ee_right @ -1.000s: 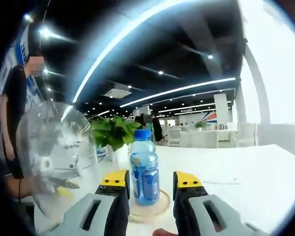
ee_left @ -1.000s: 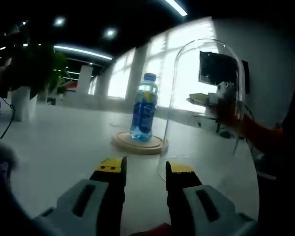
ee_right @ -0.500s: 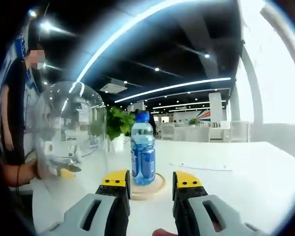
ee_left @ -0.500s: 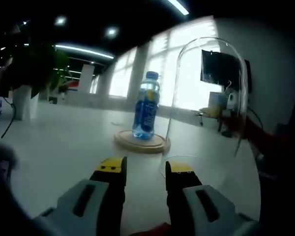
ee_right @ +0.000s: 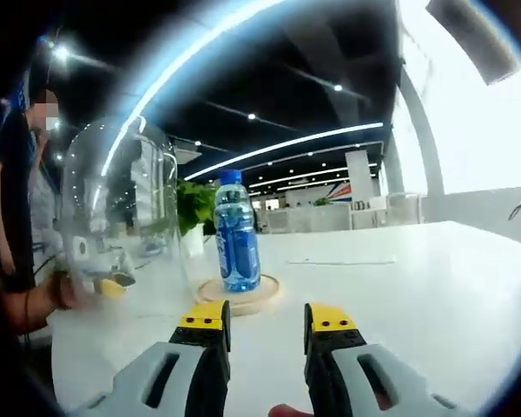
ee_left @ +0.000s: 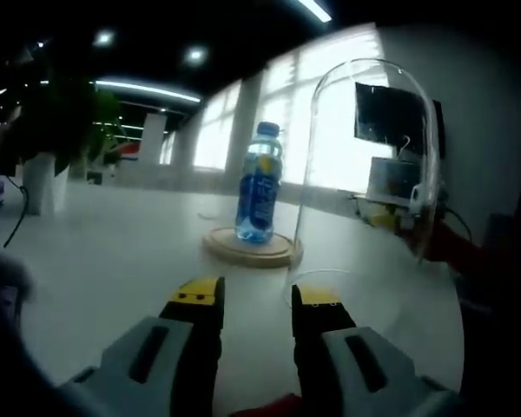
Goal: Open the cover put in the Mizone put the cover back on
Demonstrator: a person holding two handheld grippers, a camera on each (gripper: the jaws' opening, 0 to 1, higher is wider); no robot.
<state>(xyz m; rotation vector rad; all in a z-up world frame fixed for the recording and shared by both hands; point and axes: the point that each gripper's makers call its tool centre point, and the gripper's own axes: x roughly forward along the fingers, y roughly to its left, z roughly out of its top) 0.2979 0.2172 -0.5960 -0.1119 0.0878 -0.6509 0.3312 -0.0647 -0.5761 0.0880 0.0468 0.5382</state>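
In the left gripper view, the left hand-held gripper (ee_left: 256, 300) hovers low over the white desk (ee_left: 113, 252) with its yellow-tipped jaws apart and nothing between them. Just ahead of the jaws stands the clear glass cover (ee_left: 365, 182), its rim down by the desk surface, upright, beside the round wooden base (ee_left: 250, 251). The blue Mizone bottle (ee_left: 259, 184) stands upright on that base, uncovered.

In the right gripper view, the right hand-held gripper (ee_right: 267, 317) likewise has its jaws parted and empty above the desk (ee_right: 417, 278). Beyond them the Mizone bottle (ee_right: 235, 233) sits on the wooden base (ee_right: 240, 296), with the glass cover (ee_right: 122, 213) to its left, apart from the base. A potted plant (ee_right: 189, 208) shows behind the bottle.
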